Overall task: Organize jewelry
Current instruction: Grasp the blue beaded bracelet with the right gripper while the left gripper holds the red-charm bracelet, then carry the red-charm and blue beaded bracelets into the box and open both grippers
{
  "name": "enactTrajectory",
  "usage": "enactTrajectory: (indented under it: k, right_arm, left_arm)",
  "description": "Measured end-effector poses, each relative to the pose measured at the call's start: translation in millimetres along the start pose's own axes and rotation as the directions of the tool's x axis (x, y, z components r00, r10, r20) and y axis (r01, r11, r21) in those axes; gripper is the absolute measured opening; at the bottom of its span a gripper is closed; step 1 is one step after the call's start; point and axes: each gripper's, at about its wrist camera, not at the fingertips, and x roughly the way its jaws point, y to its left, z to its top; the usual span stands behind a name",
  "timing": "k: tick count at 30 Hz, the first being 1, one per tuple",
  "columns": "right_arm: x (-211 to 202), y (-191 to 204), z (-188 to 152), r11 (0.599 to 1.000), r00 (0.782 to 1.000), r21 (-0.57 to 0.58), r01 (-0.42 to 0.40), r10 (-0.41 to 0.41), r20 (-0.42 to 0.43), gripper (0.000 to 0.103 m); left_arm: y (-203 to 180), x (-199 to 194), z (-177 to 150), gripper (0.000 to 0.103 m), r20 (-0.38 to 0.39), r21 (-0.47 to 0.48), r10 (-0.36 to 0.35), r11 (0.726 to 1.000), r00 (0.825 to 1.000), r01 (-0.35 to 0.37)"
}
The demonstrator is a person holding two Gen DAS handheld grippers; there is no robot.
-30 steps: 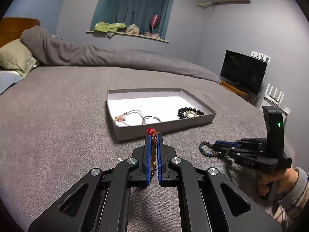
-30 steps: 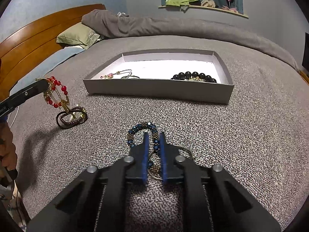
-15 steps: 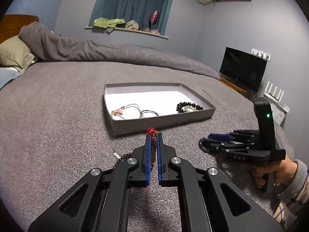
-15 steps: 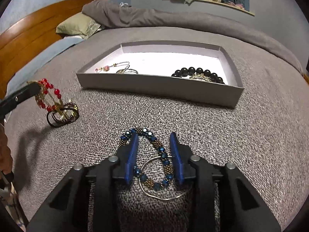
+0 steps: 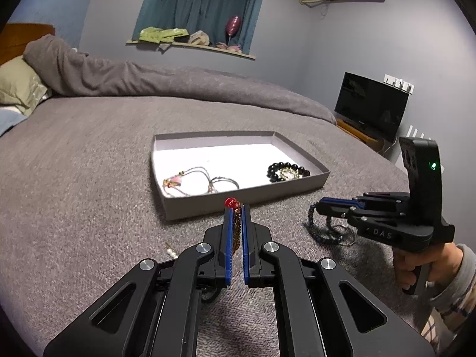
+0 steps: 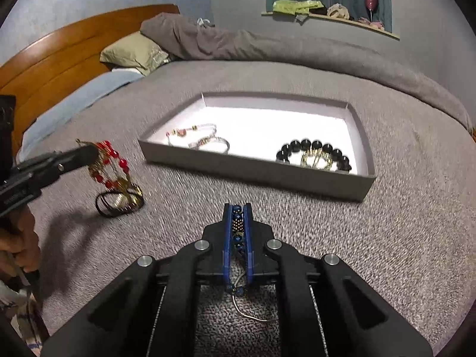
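Observation:
My left gripper (image 5: 236,208) is shut on a red and gold bead bracelet (image 6: 108,163), which hangs from it above the grey bedspread. My right gripper (image 6: 238,208) is shut on a blue and gold bead bracelet (image 6: 237,223), lifted just off the bed; a thin wire ring (image 6: 253,316) dangles below it. The right gripper also shows in the left wrist view (image 5: 319,208), with the blue bracelet (image 5: 315,229) under its tips. The grey tray (image 5: 247,196) lies ahead of both grippers. It holds a thin cord necklace (image 5: 196,180) and a black bead bracelet (image 5: 287,171).
A dark bangle (image 6: 119,203) lies on the bed below the red bracelet. A small pearl piece (image 5: 171,251) lies left of my left gripper. A rolled duvet (image 5: 148,74) and pillow (image 5: 17,89) lie at the back, a TV (image 5: 372,105) to the right.
My right gripper opened over the blue bracelet, then shut on it again and lifted it toward the tray. My left gripper rose slightly with the red bracelet.

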Motion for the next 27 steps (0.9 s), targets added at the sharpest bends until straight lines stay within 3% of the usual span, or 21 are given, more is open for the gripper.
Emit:
enactTrajectory:
  k: [27]
  right_arm:
    - [-21.8, -14.2, 58.0, 1.0, 0.993, 0.022, -0.008, 0.005, 0.114, 0.007]
  left_arm:
    - [-14.0, 28.6, 56.4, 0.006, 0.029, 0.048, -0.024, 0.999, 0.999, 0.023]
